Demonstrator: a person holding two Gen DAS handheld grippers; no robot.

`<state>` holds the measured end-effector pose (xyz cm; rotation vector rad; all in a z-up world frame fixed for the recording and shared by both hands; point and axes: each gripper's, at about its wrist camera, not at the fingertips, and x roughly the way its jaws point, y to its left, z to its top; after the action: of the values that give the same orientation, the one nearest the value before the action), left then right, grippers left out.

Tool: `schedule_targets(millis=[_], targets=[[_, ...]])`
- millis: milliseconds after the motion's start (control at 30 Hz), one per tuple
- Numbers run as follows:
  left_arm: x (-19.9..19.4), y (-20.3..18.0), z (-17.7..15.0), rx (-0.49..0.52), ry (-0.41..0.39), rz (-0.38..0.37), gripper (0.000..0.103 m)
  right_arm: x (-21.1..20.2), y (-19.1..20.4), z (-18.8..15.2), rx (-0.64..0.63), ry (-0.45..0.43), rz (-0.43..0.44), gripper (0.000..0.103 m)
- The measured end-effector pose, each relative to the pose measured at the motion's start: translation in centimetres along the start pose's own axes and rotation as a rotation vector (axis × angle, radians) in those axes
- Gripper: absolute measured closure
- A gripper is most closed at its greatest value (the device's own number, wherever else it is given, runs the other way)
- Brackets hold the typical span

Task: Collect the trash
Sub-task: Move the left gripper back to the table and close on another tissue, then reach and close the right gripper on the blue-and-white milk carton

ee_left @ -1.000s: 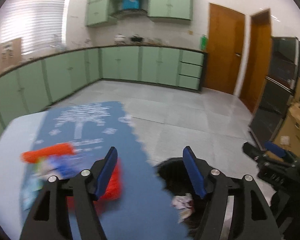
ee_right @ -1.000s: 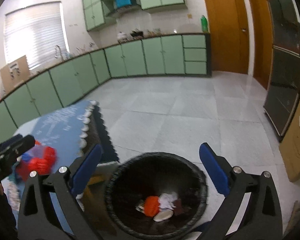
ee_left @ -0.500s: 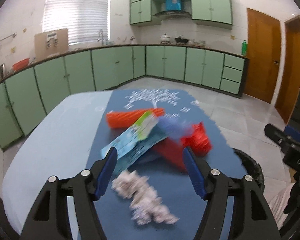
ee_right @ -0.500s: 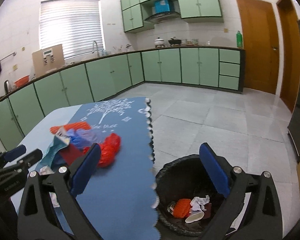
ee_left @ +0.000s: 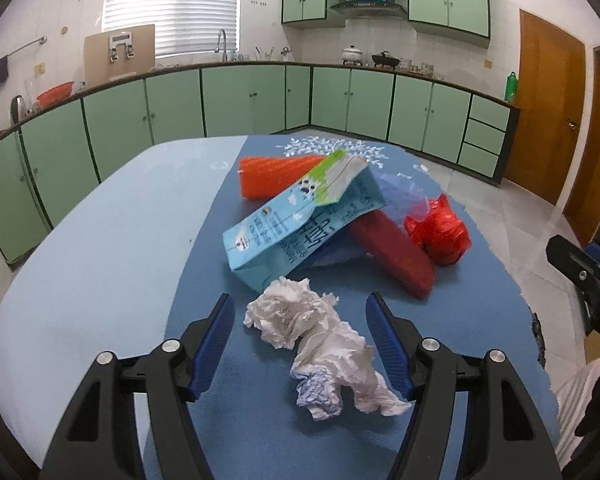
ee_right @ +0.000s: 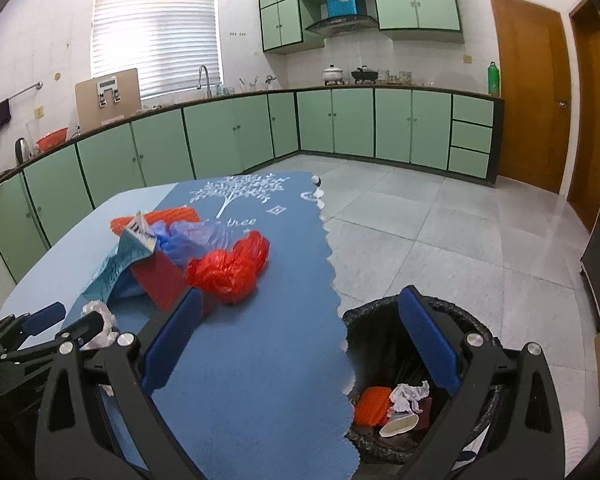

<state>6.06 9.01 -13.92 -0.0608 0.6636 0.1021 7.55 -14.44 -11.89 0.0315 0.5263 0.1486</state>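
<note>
— Fingers of the left gripper (ee_left: 300, 316) stand spread apart, one on each side of the crumpled white tissue (ee_left: 320, 344) on the blue mat (ee_left: 460, 312); they grasp nothing.

— And the other one?

— Right gripper (ee_right: 300, 336) is released too, its fingers wide and empty, held over the mat's scalloped edge and the black-lined trash bin (ee_right: 380, 320) on the floor beside the tabletop (ee_left: 100, 240).

— Where's the trash?

— Just past the tissue lies a pile: a light blue carton (ee_left: 300, 220) leaning on a dark red box (ee_left: 392, 256), an orange ribbed piece (ee_left: 276, 176) behind it, a bluish plastic bag (ee_left: 400, 196), and a crumpled red bag (ee_left: 440, 232) to the right.

— Anything in the bin?

— An orange piece (ee_right: 374, 404), a white wad (ee_right: 410, 394) and a paper cup (ee_right: 398, 426) lie at the bottom.
</note>
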Motion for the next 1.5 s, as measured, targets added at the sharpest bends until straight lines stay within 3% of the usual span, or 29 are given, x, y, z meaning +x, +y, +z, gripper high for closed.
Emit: schedule_targets(millis=[333, 367, 433, 533, 733, 1100, 1500], targets=[[2.1, -0.3, -0.7, 0.000, 0.057, 0.002, 0.037, 1.4, -0.3, -0.9, 0.001, 0.040, 0.005, 0.007], [2.2, -0.4, -0.7, 0.001, 0.061, -0.003, 0.039, 1.5, -0.3, -0.9, -0.001, 0.043, 0.006, 0.007], [2.3, -0.5, -0.8, 0.004, 0.071, -0.022, 0.060, 1.6, -0.2, -1.0, -0.006, 0.047, 0.008, 0.007], [2.2, -0.6, -0.9, 0.013, 0.067, -0.032, 0.074, 1.6, 0.0, -1.1, -0.017, 0.050, 0.011, 0.007], [1.5, -0.2, -0.8, 0.000, 0.054, -0.048, 0.085, 1.3, 0.5, -0.9, -0.029, 0.042, 0.018, 0.007], [-1.9, 1.1, 1.7, -0.025, -0.043, -0.036, 0.087, 1.4, 1.9, 0.3, -0.046, 0.020, 0.035, 0.007], [-1.5, 3.8, 3.1, -0.070, -0.069, 0.023, 0.087, 2.9, 5.3, 2.6, -0.078, -0.007, 0.090, 0.011]])
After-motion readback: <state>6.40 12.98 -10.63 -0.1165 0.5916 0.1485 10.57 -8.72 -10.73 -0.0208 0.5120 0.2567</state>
